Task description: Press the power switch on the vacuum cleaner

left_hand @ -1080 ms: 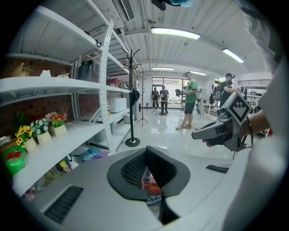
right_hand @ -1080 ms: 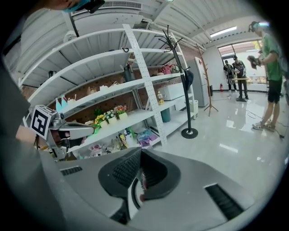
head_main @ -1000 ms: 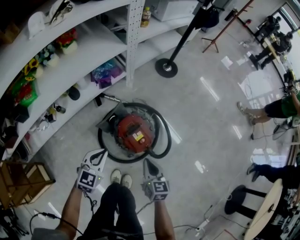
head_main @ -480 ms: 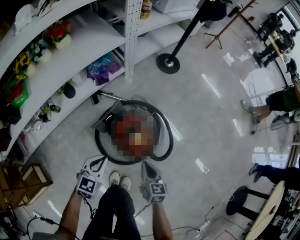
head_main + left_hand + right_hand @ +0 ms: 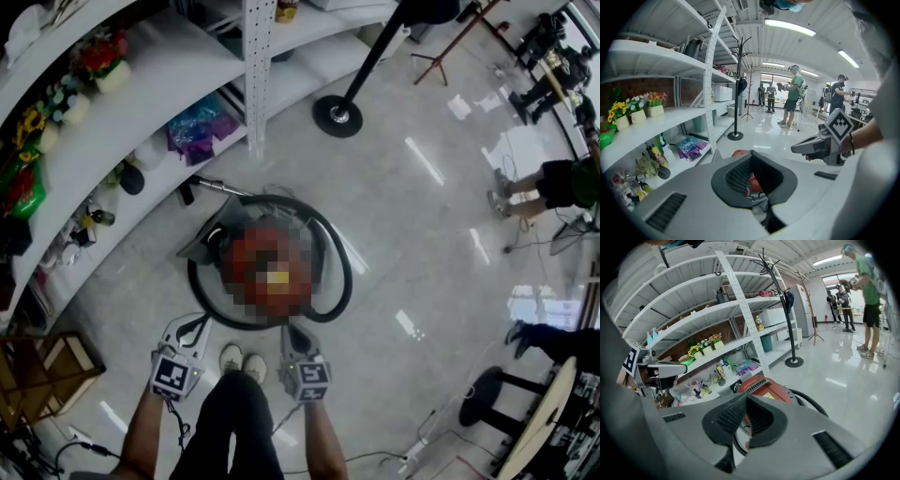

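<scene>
Vacuum cleaner [image 5: 761, 386] hose [image 5: 342, 272] looped around, wand [image 5: 220, 190] pointing toward shelf [image 5: 159, 84]; left gripper [image 5: 195, 324], right gripper [image 5: 291, 330] both clenched, empty.

so the vacuum cleaner [image 5: 761, 386] sits on the floor [image 5: 422, 234] right ahead of the feet [image 5: 242, 358], hose [image 5: 343, 281] looped round it, shelves [image 5: 141, 84] to its left, coat stand base [image 5: 337, 115] further behind.

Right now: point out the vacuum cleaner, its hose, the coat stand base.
vacuum cleaner [image 5: 764, 389], right gripper view, red shell
hose [image 5: 811, 401], right gripper view, black curve
coat stand base [image 5: 325, 120], head view, black disc
</scene>
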Tool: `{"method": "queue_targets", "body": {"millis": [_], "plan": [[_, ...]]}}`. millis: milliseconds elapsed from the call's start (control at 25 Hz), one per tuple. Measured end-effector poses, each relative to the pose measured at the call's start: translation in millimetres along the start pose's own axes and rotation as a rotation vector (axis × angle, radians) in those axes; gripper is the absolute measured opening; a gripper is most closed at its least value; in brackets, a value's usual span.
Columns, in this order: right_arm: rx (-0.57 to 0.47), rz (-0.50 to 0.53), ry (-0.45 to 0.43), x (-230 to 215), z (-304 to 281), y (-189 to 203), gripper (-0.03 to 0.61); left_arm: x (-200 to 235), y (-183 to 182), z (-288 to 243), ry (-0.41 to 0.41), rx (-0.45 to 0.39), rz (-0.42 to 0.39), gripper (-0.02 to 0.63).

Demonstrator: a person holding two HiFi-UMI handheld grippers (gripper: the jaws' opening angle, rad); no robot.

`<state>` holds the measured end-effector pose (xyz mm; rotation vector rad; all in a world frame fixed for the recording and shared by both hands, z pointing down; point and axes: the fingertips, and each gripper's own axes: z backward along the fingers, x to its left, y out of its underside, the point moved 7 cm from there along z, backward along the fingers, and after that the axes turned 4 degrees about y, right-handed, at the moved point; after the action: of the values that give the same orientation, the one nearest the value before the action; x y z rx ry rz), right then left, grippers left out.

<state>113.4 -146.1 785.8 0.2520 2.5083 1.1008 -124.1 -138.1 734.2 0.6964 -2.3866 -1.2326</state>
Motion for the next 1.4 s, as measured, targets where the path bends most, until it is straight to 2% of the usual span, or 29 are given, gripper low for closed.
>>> {"method": "queue_targets", "body": {"millis": [320, 680, 960, 1400], "plan": [[0.006, -0.006, -0.005, -8.1, -19.5, 13.0, 0.012, 3.4, 17.6, -16.2, -0.004, 0.013, 0.017, 0.006], [0.024, -0.003, 0.018, -22.3, -41.3, 18.7, 0.012, 0.8, 13.8, -19.9, 0.012, 0.012, 0.024, 0.006], [0.045, 0.016, -0.007, -28.3, -73.2, 30.3, 0.012, 0.1, 9.9, -25.3, 0.015, 0.009, 0.015, 0.006], [0.081, 0.012, 0.002, -39.0, -104.6, 42.3, 0.012, 1.4, 16.9, -26.1, 0.016, 0.015, 0.042, 0.006]]}}
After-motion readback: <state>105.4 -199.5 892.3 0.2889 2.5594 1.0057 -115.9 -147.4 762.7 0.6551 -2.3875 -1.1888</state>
